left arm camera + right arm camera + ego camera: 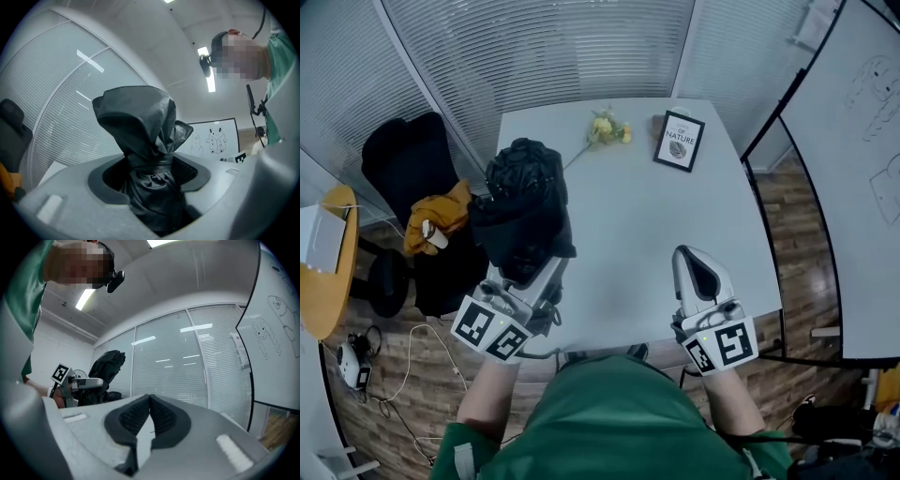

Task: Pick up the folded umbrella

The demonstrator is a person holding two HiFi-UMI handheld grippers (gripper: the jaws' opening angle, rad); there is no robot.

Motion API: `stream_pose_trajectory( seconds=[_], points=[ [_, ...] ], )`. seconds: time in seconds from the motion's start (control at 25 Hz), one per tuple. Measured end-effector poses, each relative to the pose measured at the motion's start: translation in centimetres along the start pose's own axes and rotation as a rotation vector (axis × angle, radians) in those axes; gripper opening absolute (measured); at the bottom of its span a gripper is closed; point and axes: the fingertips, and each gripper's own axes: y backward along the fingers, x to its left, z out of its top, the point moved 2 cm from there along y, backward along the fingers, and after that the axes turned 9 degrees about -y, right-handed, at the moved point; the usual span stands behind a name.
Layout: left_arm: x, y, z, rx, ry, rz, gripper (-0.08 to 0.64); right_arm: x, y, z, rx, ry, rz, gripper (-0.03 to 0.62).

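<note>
- Head view: the left gripper (528,267) holds the folded umbrella (523,197) off the desk (637,225). The black bundle stands out beyond the fingertips, with most of its bulk past the grip point. The right gripper (699,267) hovers well apart to the right, with nothing between its fingers.
- Left gripper view: the fingers (190,171) stand wide and press on the umbrella's gathered fabric from both sides. The canopy balloons above them.
- Right gripper view: the fingers (165,417) are closed pad to pad and empty. The umbrella shows far off to their left.
- Fault risk: the grip appears to bear on soft, slack fabric rather than a rigid core. Cloth can creep through the pads, and the overhanging bulk can lever the bundle sideways. A quick tilt or any loosening probably drops it, and the right gripper is too far off to catch it.
</note>
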Motion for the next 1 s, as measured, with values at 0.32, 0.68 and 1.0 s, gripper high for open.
stream_pose_trajectory(
  seconds=[0.32, 0.68, 1.0],
  points=[
    [0.8, 0.5, -0.8, -0.008, 0.163, -0.038, 0.279, 0.1, 0.1, -0.1, 0.002, -0.029, -0.013, 0.003],
    [1.2, 1.2, -1.6, -0.005, 0.238, -0.034, 0.279, -0.4, 0.5, -0.6, 0.009, -0.047, -0.028, 0.003],
    [1.2, 1.3, -2.5, -0.005, 0.278, -0.047, 0.279, -0.9, 0.4, -1.0, 0.004, -0.056, -0.025, 0.003]
  ],
)
